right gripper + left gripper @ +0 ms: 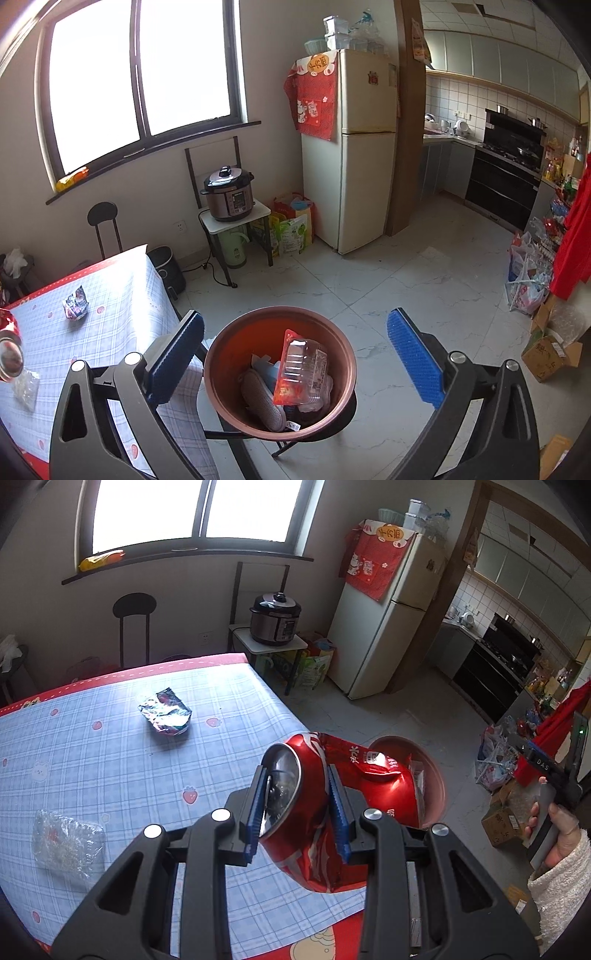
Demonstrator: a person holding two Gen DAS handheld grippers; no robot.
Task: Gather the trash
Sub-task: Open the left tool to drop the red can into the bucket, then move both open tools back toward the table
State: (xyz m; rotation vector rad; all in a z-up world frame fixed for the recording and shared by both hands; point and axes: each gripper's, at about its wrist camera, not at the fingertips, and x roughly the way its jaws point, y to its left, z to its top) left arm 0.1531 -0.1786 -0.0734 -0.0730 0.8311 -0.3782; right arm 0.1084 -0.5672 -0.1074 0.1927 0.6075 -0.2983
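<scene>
My left gripper is shut on a crushed red cola can, held above the right edge of the checked table, just left of the brown trash bin. The can also shows at the far left of the right wrist view. A crumpled foil wrapper and a clear plastic wrapper lie on the table. My right gripper is open and empty, hanging over the bin, which holds a clear plastic box and other trash.
The bin stands on a black stool beside the table's corner. A fridge, a pressure cooker on a small stand and bags stand by the far wall. Boxes and bags lie at the right on the tiled floor.
</scene>
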